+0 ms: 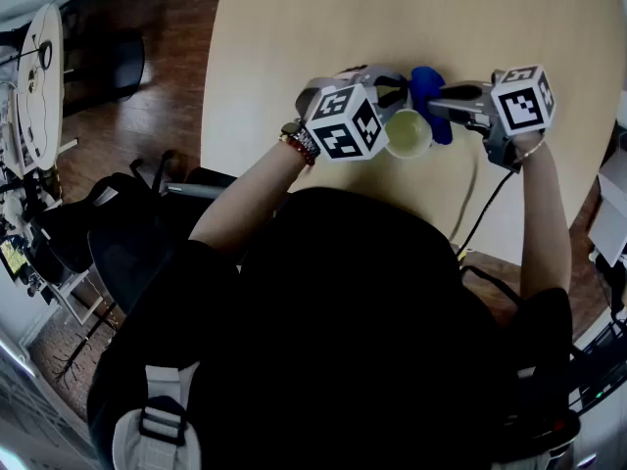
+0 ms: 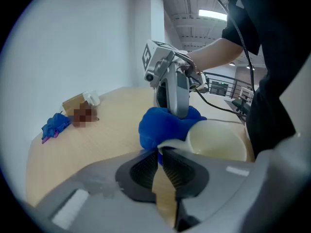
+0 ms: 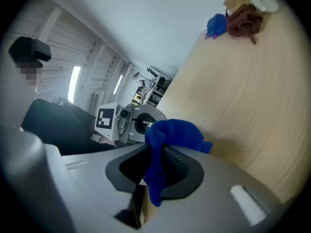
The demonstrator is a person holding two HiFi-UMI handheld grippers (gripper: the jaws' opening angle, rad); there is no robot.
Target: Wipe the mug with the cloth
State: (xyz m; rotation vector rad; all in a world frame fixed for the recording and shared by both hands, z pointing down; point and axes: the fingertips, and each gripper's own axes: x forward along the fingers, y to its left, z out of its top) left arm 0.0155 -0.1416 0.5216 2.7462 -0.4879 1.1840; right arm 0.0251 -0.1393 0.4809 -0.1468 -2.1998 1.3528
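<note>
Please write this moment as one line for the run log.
left claw: shut on mug | right claw: shut on cloth | cloth: against mug's outer side

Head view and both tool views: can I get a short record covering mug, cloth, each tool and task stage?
mug: cream, opening up, between the two tools
cloth: blue, bunched against the mug's side
left tool: shut on the mug's edge
right tool: shut on the cloth, holding it at the mug
table: light wood; items in blue and brown at its far edge
stage: cloth on mug, wiping seems under way
</note>
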